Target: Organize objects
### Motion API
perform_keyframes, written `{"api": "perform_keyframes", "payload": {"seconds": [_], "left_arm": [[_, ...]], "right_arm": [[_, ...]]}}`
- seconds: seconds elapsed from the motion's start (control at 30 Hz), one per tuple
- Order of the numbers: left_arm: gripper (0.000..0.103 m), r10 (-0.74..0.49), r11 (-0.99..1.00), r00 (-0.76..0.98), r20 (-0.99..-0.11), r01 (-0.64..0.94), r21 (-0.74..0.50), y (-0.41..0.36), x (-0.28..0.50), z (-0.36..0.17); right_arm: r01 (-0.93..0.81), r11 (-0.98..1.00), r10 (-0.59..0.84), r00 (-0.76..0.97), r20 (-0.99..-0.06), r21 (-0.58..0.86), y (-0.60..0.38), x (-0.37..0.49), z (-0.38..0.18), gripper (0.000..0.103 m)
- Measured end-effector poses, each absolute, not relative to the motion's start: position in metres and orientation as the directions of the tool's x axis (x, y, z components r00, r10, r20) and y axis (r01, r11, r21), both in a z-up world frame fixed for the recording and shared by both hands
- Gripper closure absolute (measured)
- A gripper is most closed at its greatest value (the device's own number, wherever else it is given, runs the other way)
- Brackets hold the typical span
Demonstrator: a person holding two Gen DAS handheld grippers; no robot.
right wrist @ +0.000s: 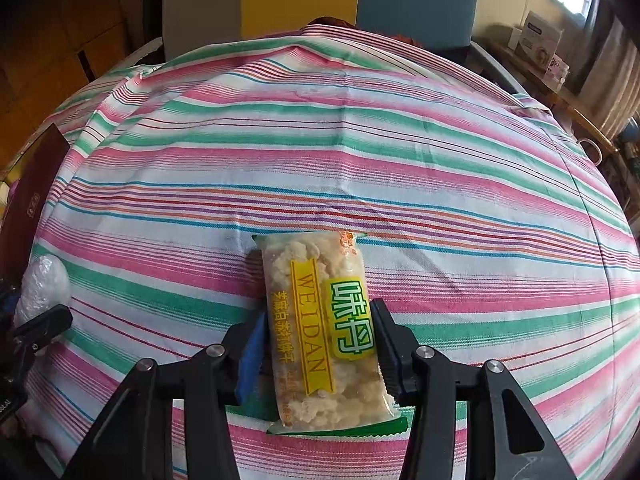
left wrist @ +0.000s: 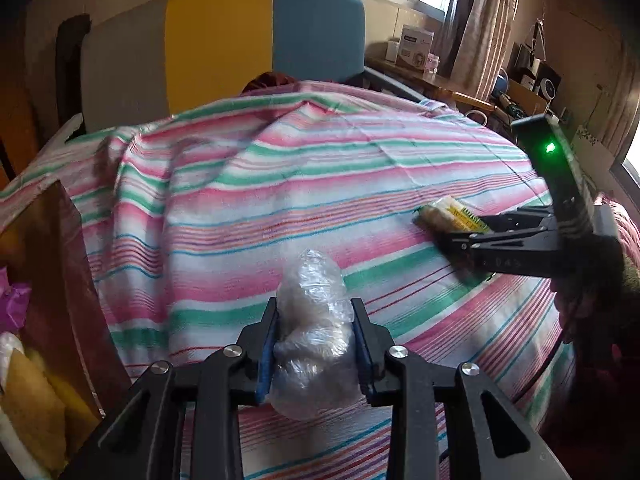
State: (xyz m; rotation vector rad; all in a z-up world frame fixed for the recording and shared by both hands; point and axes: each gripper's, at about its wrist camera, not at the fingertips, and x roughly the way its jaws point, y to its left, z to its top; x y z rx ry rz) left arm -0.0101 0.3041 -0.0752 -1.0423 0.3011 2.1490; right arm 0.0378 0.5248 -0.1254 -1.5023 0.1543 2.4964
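Left gripper clamped on slippery plastic-wrapped bundle, right gripper pinching snack packet; could squirt free.

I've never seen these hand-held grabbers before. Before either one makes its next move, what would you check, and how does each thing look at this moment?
1. Left gripper has its fingers pressed on the clear plastic-wrapped bundle: ok.
2. Bundle clear of the striped cloth: cannot tell.
3. Right gripper straddles the snack packet: ok.
4. Right fingers firmly squeezing the packet: cannot tell; they sit right at its sides.
5. Packet lying flat on the cloth: ok.
6. Brown box at the left with room left inside: cannot tell; only part of it shows.
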Motion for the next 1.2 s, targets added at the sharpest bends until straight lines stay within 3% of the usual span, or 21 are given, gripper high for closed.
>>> {"api": "perform_keyframes", "payload": {"seconds": [0.37,0.93,1.2], "left_arm": [[0.07,0.482,-0.781,-0.569,-0.666,-0.624,-0.032,0.249,-0.01,-0.002],[0.07,0.374,-0.886,-0.641,-0.671,-0.46,-0.055,0.156,-0.041,0.003],[0.07,0.432,-0.901,-0.531,-0.728,-0.289,-0.324,0.083,-0.086,-0.026]], "right_arm": [[-0.228,-0.972,0.152,-0.463,-0.873,-0.048,0.522,0.036,-0.127,0.053],[-0.228,-0.971,0.176,-0.482,-0.858,-0.071,0.52,0.039,-0.127,0.053],[-0.231,-0.969,0.19,-0.477,-0.858,-0.085,0.517,0.039,-0.127,0.053]]}}
